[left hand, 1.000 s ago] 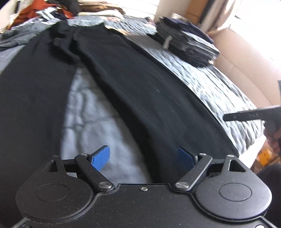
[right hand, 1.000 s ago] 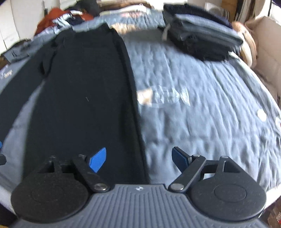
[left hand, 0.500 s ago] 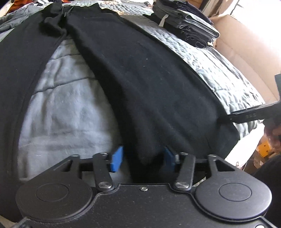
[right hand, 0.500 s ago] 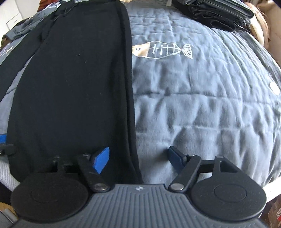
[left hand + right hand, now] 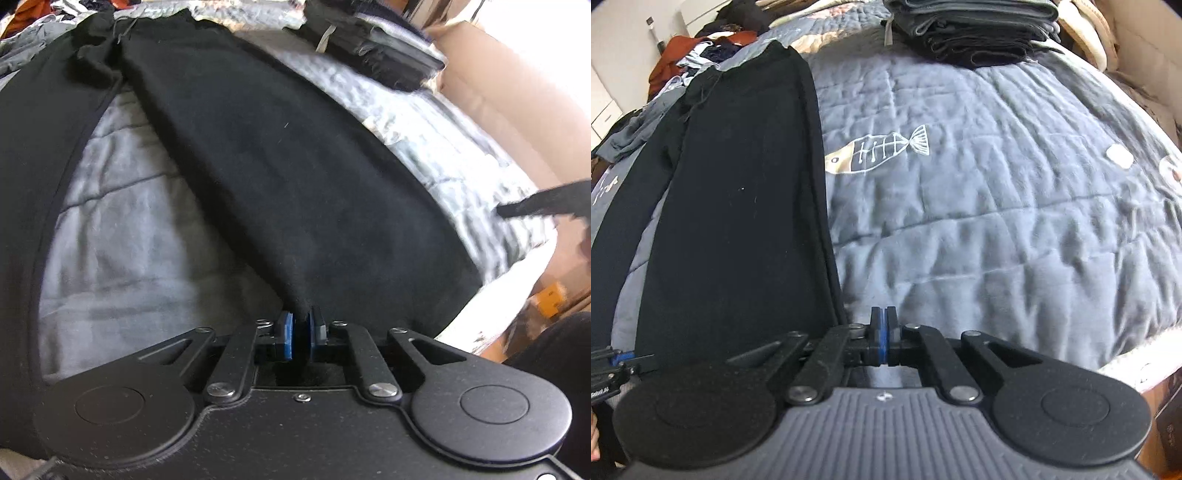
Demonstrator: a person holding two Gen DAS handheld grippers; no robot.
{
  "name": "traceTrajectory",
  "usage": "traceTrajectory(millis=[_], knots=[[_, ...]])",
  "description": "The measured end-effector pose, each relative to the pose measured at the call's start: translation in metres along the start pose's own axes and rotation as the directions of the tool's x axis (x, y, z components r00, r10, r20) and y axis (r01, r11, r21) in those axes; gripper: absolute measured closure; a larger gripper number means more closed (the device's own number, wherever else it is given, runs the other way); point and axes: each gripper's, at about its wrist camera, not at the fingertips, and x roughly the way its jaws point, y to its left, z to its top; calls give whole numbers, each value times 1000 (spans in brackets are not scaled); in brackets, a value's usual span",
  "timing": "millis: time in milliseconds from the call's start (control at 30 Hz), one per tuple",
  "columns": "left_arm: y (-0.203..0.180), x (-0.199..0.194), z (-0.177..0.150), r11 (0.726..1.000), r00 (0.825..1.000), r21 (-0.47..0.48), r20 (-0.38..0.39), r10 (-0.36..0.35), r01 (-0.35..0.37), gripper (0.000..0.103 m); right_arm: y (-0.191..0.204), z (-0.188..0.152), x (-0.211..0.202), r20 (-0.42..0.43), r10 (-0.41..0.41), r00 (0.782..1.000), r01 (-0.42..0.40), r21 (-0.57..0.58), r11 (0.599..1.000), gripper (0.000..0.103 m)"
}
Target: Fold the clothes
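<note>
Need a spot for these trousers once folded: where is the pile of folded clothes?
In the right wrist view the folded pile sits at the bed's far end, top centre, beyond the fish print and right of the black trousers.

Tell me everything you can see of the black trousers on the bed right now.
The black trousers look like soft matte knit, plain apart from a few lint specks. They lie flat on the grey-blue quilt, legs spread in a narrow V, waist at the far end with a drawstring. The left gripper is closing on the hem of one leg, cloth bunched between its blue fingers. The right gripper is shut just beside that leg's outer edge, apparently holding nothing.
</note>
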Motion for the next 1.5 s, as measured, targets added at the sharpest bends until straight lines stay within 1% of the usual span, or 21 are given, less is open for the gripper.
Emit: traceTrajectory(millis=[67,100,167,200,267,300,367,433,467,533,667,733,800,967,1033,1100,1200,1300,1400,1433,1500], knots=[[1,-3,-3,1000,1000,17,-12,16,-16,76,7,0,-7,34,6,999,-5,-9,1000,99],[3,-11,-3,999,1000,33,-4,17,-17,72,14,0,-8,58,37,998,-37,-8,999,99],[8,-33,0,997,999,69,26,29,-30,54,36,0,-13,90,127,988,-126,-17,992,96],[12,-48,3,995,998,92,54,39,-44,53,50,-1,-16,99,159,982,-158,-21,987,93],[28,-82,13,988,992,135,111,60,-75,52,84,-4,-20,119,216,969,-211,-52,976,79],[38,-100,19,985,989,146,130,73,-92,49,102,-6,-23,129,248,960,-240,-71,968,75],[65,-140,26,981,978,148,183,99,-127,42,138,-8,-26,139,312,940,-301,-99,949,56],[92,-173,31,974,966,146,219,139,-173,36,170,-12,-32,152,358,921,-339,-136,931,49],[107,-188,30,967,957,144,233,172,-209,34,187,-15,-36,159,379,912,-356,-157,921,41],[133,-213,21,946,938,156,249,242,-285,34,220,-21,-40,164,392,905,-357,-207,911,34],[172,-236,-10,876,907,257,221,359,-409,34,275,-34,-34,122,434,893,-382,-307,872,30],[186,-234,-28,847,898,304,200,391,-436,34,295,-40,-29,86,432,898,-381,-340,860,29],[200,-227,-45,838,898,323,173,405,-440,34,310,-45,-24,57,426,903,-382,-352,855,29],[231,-200,-71,880,918,260,126,376,-397,45,326,-57,-6,12,409,913,-386,-306,871,29],[243,-193,-77,900,928,228,131,350,-372,45,333,-65,-2,-7,401,916,-383,-310,870,29],[247,-185,-81,907,933,224,130,336,-358,45,338,-69,3,-26,396,918,-384,-310,870,29],[254,-174,-86,901,929,232,137,342,-366,45,344,-76,8,-49,390,920,-386,-300,872,29],[260,-166,-85,896,917,207,153,367,-393,46,349,-78,13,-63,387,920,-388,-289,875,29],[265,-167,-84,924,921,110,181,344,-367,66,351,-78,15,-63,390,919,-392,-275,878,29],[265,-168,-84,934,924,73,192,330,-349,70,352,-78,15,-62,393,918,-394,-271,878,29],[265,-167,-85,947,931,22,194,309,-319,70,354,-77,16,-63,396,916,-398,-269,877,29]])
